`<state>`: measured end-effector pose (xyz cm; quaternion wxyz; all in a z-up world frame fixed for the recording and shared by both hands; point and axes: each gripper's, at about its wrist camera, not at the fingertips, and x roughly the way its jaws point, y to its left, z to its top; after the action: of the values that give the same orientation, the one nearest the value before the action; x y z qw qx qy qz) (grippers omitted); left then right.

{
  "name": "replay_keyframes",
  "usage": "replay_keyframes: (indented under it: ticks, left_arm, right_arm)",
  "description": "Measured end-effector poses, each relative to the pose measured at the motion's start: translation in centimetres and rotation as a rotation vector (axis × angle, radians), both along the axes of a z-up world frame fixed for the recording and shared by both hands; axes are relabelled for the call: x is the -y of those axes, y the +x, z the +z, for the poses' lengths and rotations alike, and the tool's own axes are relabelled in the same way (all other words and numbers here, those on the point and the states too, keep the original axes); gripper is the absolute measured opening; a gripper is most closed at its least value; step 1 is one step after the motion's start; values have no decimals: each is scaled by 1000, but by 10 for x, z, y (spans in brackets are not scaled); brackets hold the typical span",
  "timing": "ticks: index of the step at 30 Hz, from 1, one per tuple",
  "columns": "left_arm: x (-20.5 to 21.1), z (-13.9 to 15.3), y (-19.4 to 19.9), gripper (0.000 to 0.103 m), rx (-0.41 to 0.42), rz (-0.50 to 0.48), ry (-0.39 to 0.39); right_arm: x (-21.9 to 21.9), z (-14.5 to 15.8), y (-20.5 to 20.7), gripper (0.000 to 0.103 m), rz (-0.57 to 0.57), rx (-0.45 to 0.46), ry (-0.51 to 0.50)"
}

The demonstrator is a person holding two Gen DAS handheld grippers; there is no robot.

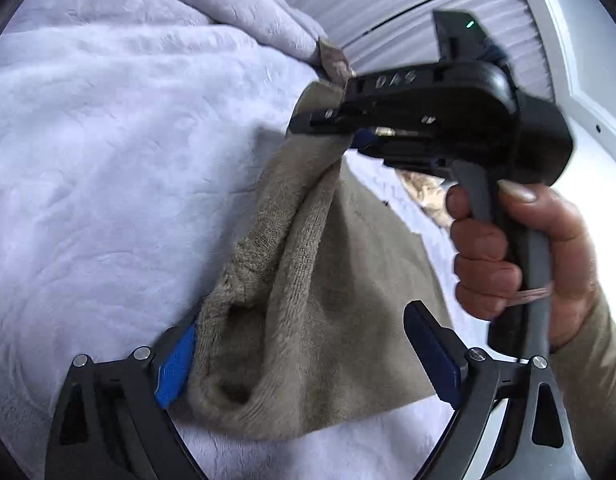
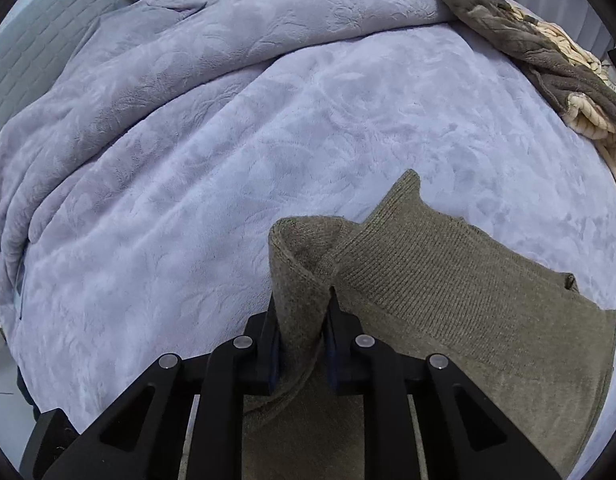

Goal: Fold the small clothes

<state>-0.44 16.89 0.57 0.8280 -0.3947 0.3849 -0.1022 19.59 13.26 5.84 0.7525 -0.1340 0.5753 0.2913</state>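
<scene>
Left wrist view shows the left gripper (image 1: pixel 308 356) with its blue-padded fingers (image 1: pixel 176 368) spread wide, the olive-brown knit garment (image 1: pixel 315 320) hanging loose between them and touching only the pad on the picture's left, unpinched. Above the garment's lower bulk, the right gripper (image 1: pixel 327 120), held in a person's hand (image 1: pixel 527 252), pinches a gathered upper edge, so the cloth's long axis runs down from that grip toward the left fingers. Right wrist view confirms fingers (image 2: pixel 335 344) pressed together on a rolled fold, the remaining ribbed, fuzzy-backed garment draped rightward from the fold onto the lavender bedspread (image 2: pixel 188 160).
</scene>
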Motion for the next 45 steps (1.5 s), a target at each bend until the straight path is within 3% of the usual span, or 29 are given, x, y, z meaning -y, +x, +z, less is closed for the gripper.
replay_keyframes:
  ticks: [1,2,3,5,11,16,22,27,35,45]
  left_arm:
    - [1,-2,2,46,-29,1,10]
    - [1,-10,-4,28,-51,-11,2]
    - [3,-13,1,25,-64,-22,-22]
    - [7,-6,-1,25,-81,-8,20]
    - [38,29,0,25,-141,-3,259]
    - [57,49,3,25,-176,-2,374]
    - [76,61,32,25,-212,-1,429]
    - [93,76,28,25,-211,-3,492]
    - [142,99,35,25,-178,-64,584]
    - [203,101,59,25,-182,-155,697]
  right_arm:
    - [2,1,-1,19,-1,-2,5]
    - [6,3,-2,19,-3,2,10]
    - [3,3,3,19,-2,3,15]
    - [6,6,2,19,0,2,37]
    - [16,16,1,18,-13,17,69]
    - [26,26,4,18,-5,25,84]
    - [39,43,4,18,39,40,101]
    - [62,55,10,18,40,29,142]
    - [111,65,25,18,8,-7,206]
    - [155,75,33,18,46,2,212]
